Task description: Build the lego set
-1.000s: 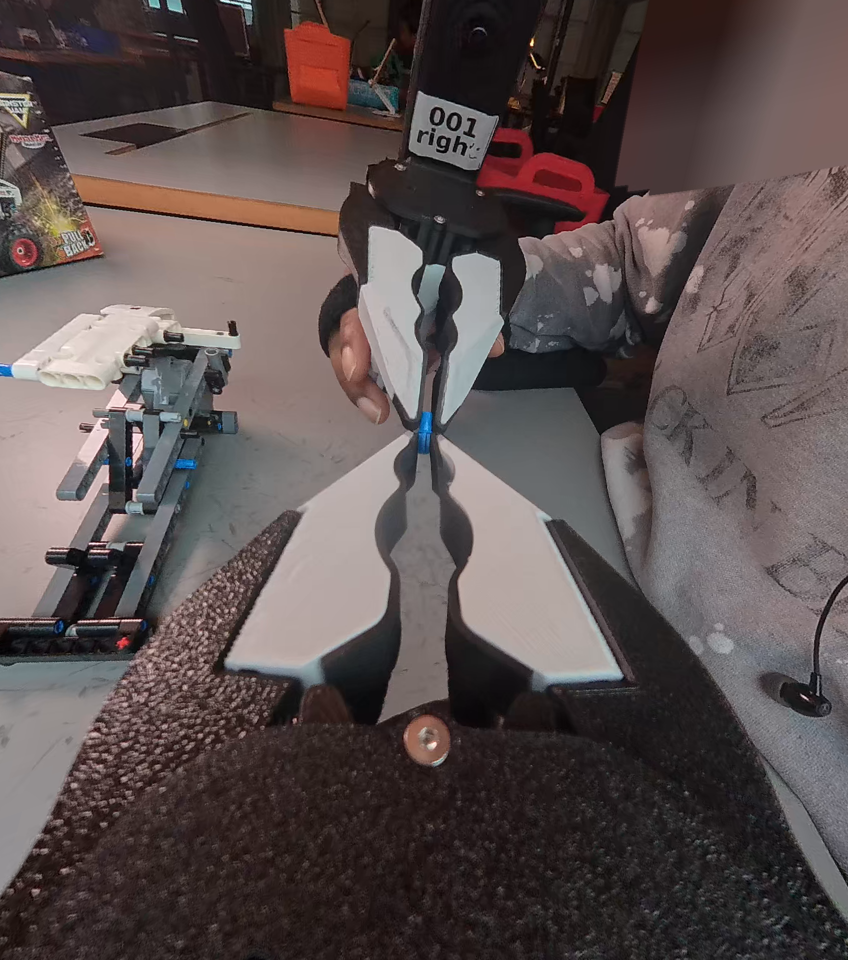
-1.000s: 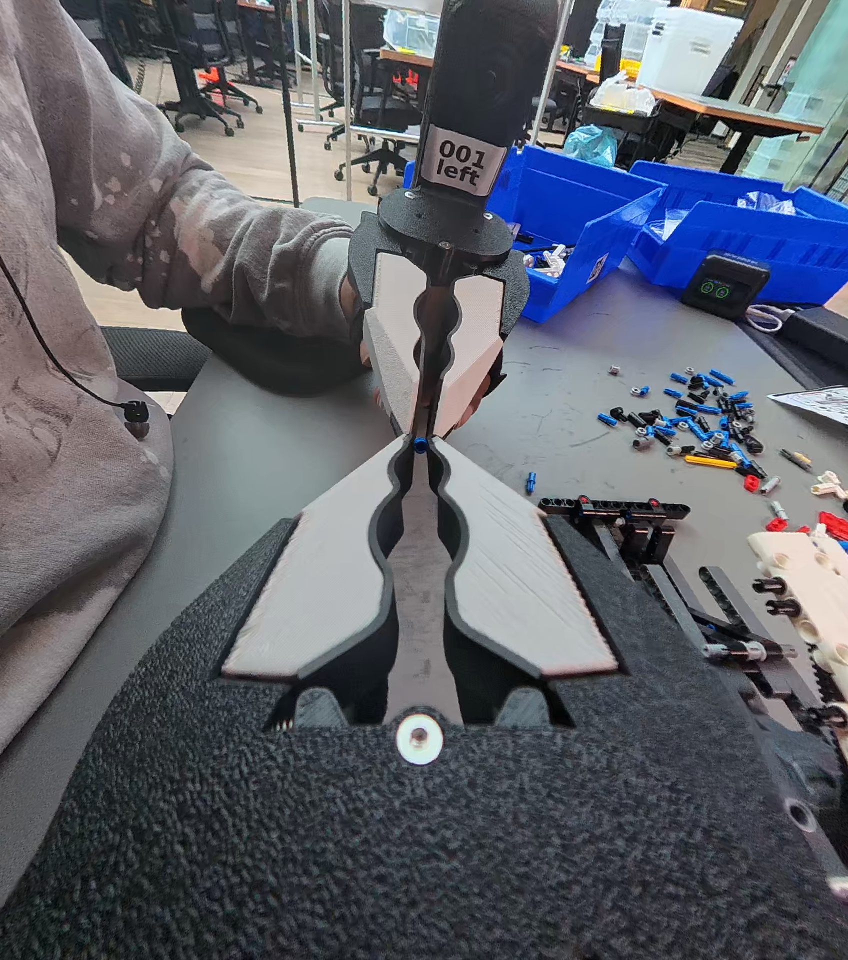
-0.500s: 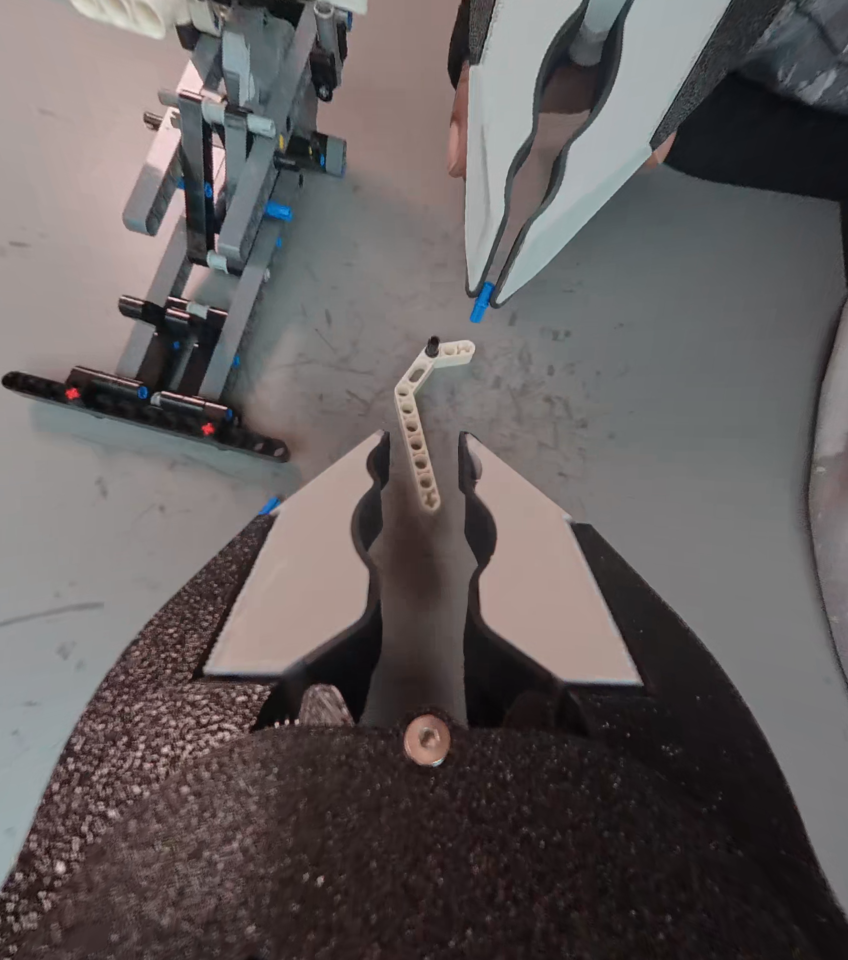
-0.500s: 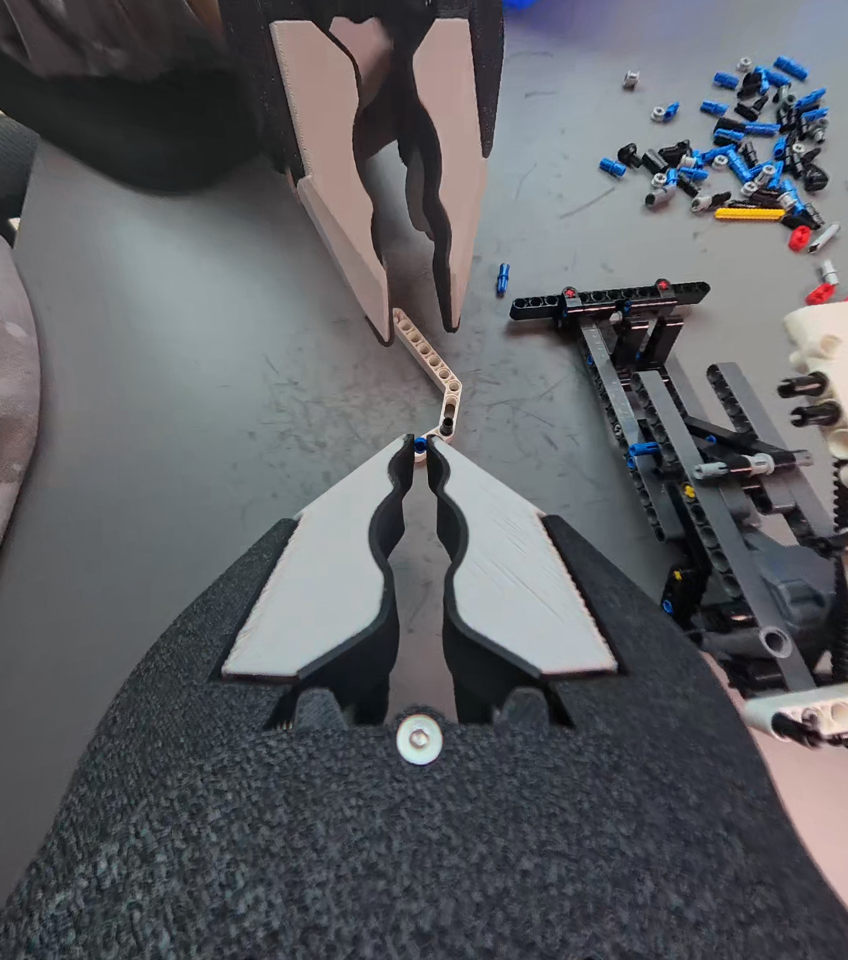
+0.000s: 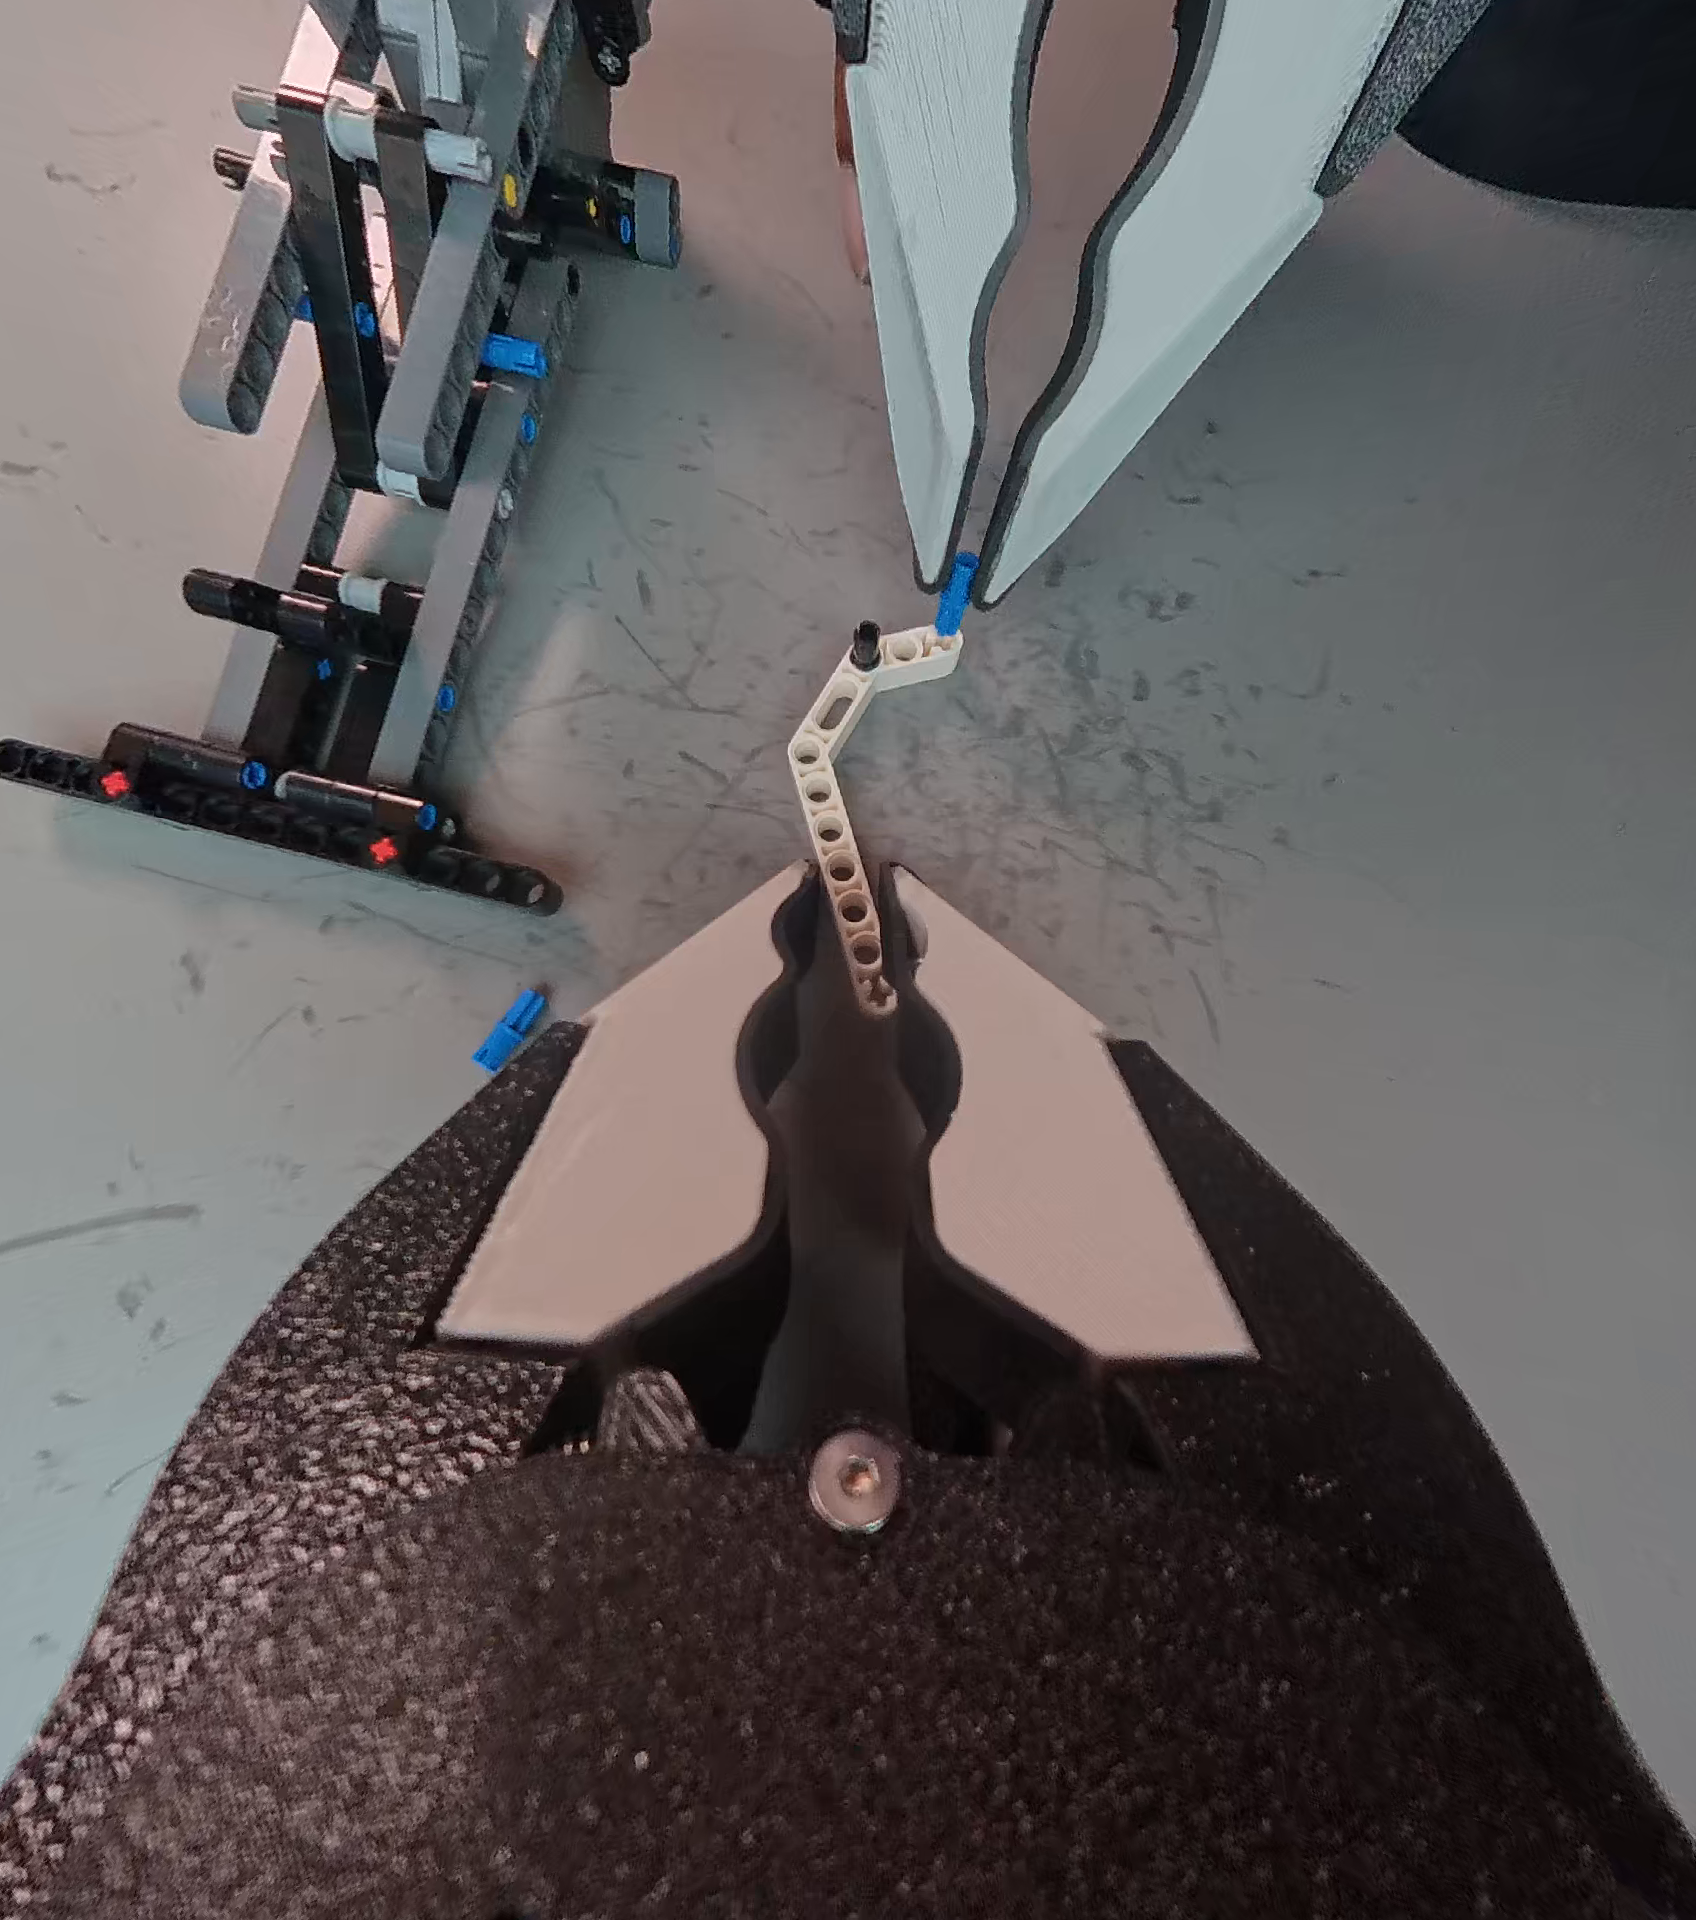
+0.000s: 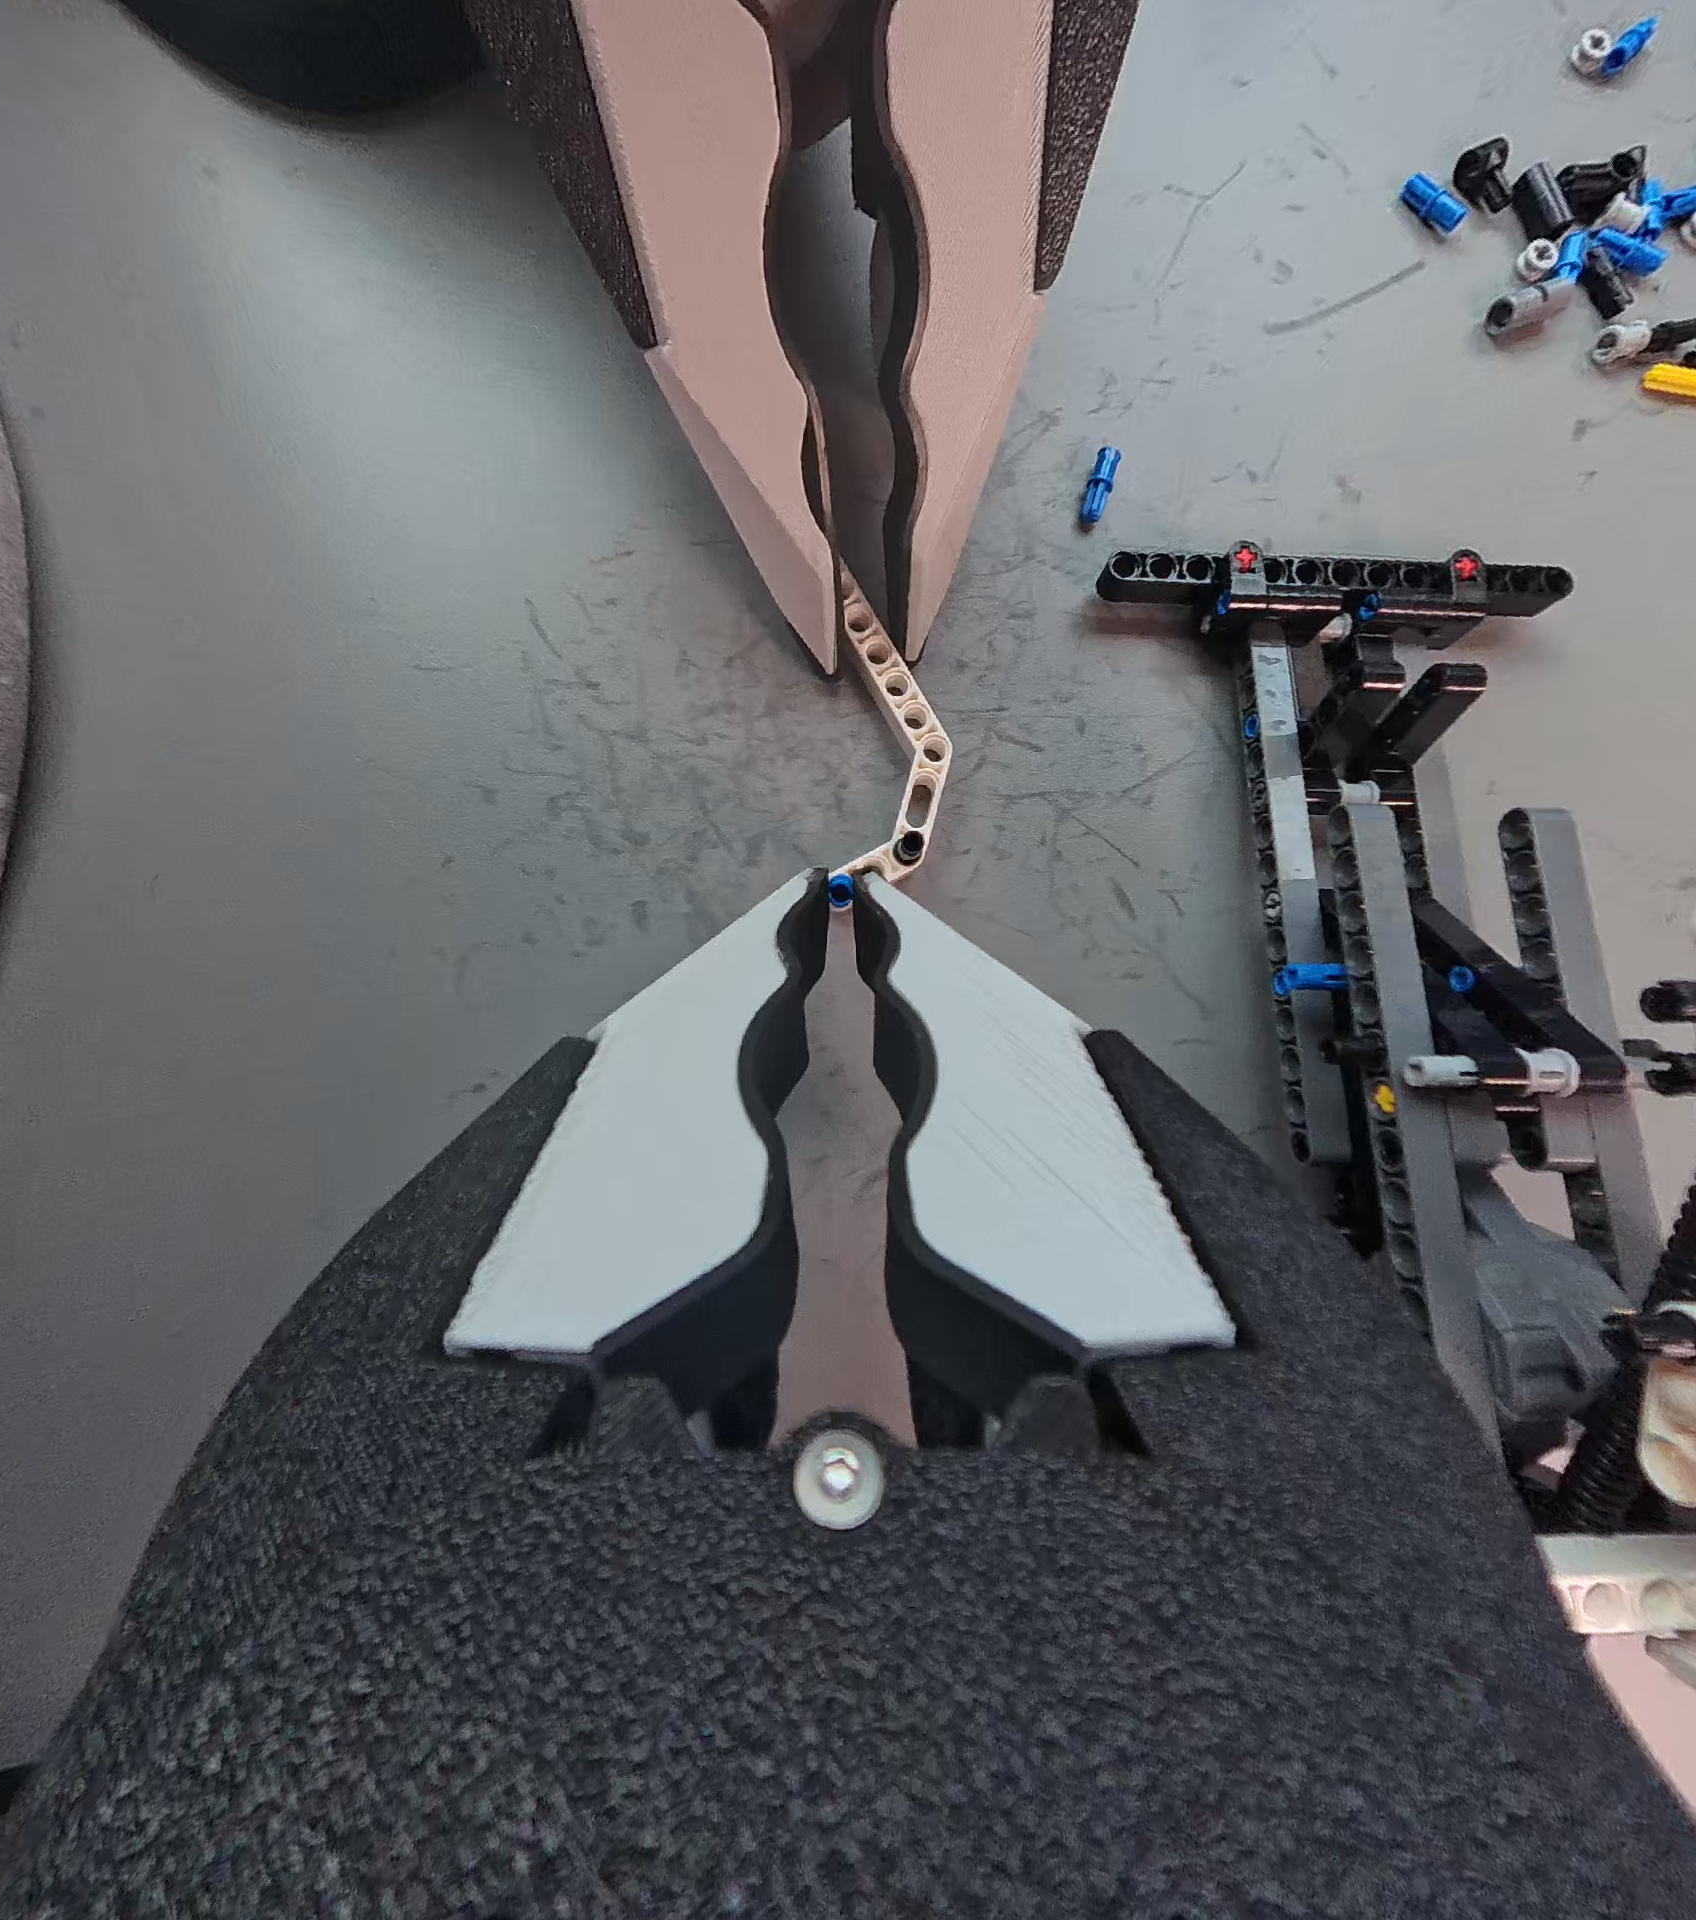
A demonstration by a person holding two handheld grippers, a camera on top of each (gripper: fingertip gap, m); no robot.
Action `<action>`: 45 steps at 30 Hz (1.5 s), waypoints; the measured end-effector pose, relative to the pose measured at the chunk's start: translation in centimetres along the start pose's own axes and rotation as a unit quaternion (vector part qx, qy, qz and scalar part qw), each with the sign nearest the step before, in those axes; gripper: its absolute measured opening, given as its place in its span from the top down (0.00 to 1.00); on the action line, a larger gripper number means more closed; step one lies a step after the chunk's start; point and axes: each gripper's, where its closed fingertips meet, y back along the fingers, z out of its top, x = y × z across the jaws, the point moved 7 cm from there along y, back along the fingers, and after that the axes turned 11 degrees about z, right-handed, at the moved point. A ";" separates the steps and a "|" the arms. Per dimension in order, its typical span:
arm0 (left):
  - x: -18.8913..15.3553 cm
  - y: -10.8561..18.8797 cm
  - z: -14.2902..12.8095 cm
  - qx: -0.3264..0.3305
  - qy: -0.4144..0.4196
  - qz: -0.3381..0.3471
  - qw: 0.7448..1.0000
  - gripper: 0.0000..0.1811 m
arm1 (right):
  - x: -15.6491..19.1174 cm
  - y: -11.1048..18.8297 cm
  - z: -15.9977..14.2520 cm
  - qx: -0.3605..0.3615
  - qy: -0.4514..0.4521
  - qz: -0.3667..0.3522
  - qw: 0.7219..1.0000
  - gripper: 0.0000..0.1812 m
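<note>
Lego set, partly built: the chassis frame [image 5: 376, 436] of grey and black beams lies flat on the grey table [image 5: 1395, 790] at the left of the left wrist view, with a loose blue pin [image 5: 509, 1029] just beside the near gripper's housing. Centre: a white bent beam [image 5: 849, 821] lies between the two grippers; the left gripper [image 5: 849, 883] has its fingers closed against the beam's long straight arm, holding it steady. A black pin [image 5: 866, 642] already stands in a hole near the beam's far bend. Right of centre: the right gripper [image 5: 958, 592] is clenched on a small blue pin [image 5: 955, 594], whose lower end meets the last hole of the beam's short arm; how deep it sits cannot be told. In the right wrist view the same pin [image 6: 840, 887] shows end-on between the fingertips, the beam [image 6: 911, 748] runs away toward the left gripper [image 6: 870, 644], and a pile of small parts [image 6: 1654, 239] lies at far right, well apart. Step in hand, by judgement: seating the blue pin in the beam's end hole. The next move calls for a straight push along the pin's axis while the left gripper resists, since a skewed push would probably tip the pin or swing the beam.
</note>
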 end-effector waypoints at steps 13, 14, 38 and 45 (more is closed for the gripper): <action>-0.1 0.0 0.0 0.004 0.023 0.013 1.000 0.95 | 0.1 -0.4 0.8 0.067 -0.011 0.004 0.998 0.98; -0.1 0.0 0.0 0.004 0.028 0.016 0.999 0.95 | 0.2 -0.4 0.9 0.075 -0.019 0.001 0.997 0.98; -1.7 1.1 -0.4 0.028 0.046 0.019 0.998 0.93 | 0.0 -1.7 3.3 0.230 -0.123 -0.039 0.965 0.98; -1.6 1.1 -0.5 0.027 0.046 0.015 0.998 0.93 | -0.4 -2.3 3.1 0.240 -0.111 -0.018 0.964 0.98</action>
